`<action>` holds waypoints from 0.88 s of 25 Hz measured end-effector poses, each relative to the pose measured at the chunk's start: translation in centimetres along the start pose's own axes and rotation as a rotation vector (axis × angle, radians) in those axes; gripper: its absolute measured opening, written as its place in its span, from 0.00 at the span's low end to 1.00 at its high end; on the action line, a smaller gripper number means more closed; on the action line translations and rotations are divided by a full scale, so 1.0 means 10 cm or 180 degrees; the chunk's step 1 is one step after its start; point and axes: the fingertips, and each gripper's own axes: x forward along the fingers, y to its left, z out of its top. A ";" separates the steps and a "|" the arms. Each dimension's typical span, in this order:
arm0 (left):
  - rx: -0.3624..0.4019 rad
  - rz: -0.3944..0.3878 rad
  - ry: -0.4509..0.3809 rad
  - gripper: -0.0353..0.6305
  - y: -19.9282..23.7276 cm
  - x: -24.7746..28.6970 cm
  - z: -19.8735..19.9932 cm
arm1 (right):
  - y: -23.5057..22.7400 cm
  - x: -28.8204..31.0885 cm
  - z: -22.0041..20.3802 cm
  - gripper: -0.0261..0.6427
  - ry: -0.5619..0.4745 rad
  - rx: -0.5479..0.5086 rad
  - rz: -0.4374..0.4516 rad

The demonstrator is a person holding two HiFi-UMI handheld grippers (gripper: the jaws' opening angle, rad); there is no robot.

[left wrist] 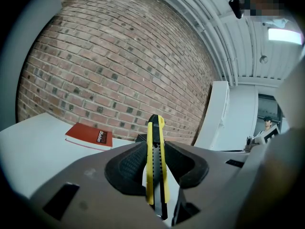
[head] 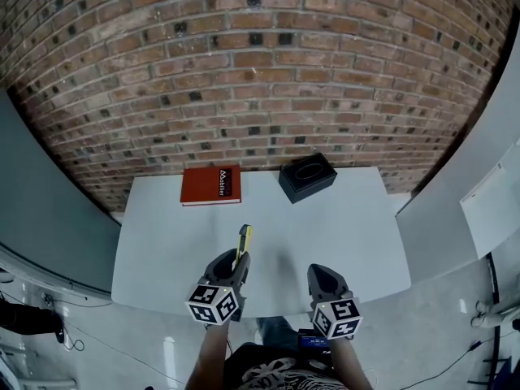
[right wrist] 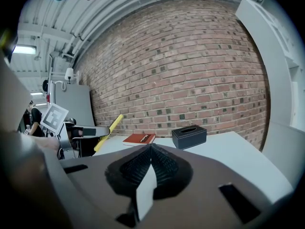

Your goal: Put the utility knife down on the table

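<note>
A yellow and black utility knife point(left wrist: 155, 161) stands clamped between the pads of my left gripper point(left wrist: 156, 168), its tip pointing forward and up. From the head view the knife point(head: 243, 243) sticks out of the left gripper point(head: 236, 266) over the near part of the white table point(head: 341, 226). In the right gripper view the knife point(right wrist: 108, 132) and the left gripper point(right wrist: 88, 131) show at the left. My right gripper point(right wrist: 148, 163) has its pads meeting with nothing between them; in the head view the right gripper point(head: 323, 279) hangs at the table's near edge.
A red book point(head: 211, 185) lies at the table's far left, and a black tissue box point(head: 307, 177) sits at the far middle. A brick wall point(head: 260, 71) rises behind the table. A person point(left wrist: 268, 128) stands far off at the right of the left gripper view.
</note>
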 end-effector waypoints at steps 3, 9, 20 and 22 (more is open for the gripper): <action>0.0049 0.0015 0.0033 0.23 0.00 0.05 0.00 | -0.05 0.05 0.02 0.04 -0.0014 0.0005 0.0025; 0.0056 0.0052 0.0019 0.23 0.05 0.13 0.05 | -0.10 0.17 0.08 0.04 -0.0049 -0.0001 0.0052; -0.0016 0.0120 0.0265 0.23 0.18 0.30 -0.20 | -0.23 0.34 -0.11 0.04 0.0147 0.0080 0.0050; -0.0028 0.0149 0.0344 0.23 0.24 0.34 -0.28 | -0.25 0.40 -0.15 0.04 0.0194 0.0063 0.0059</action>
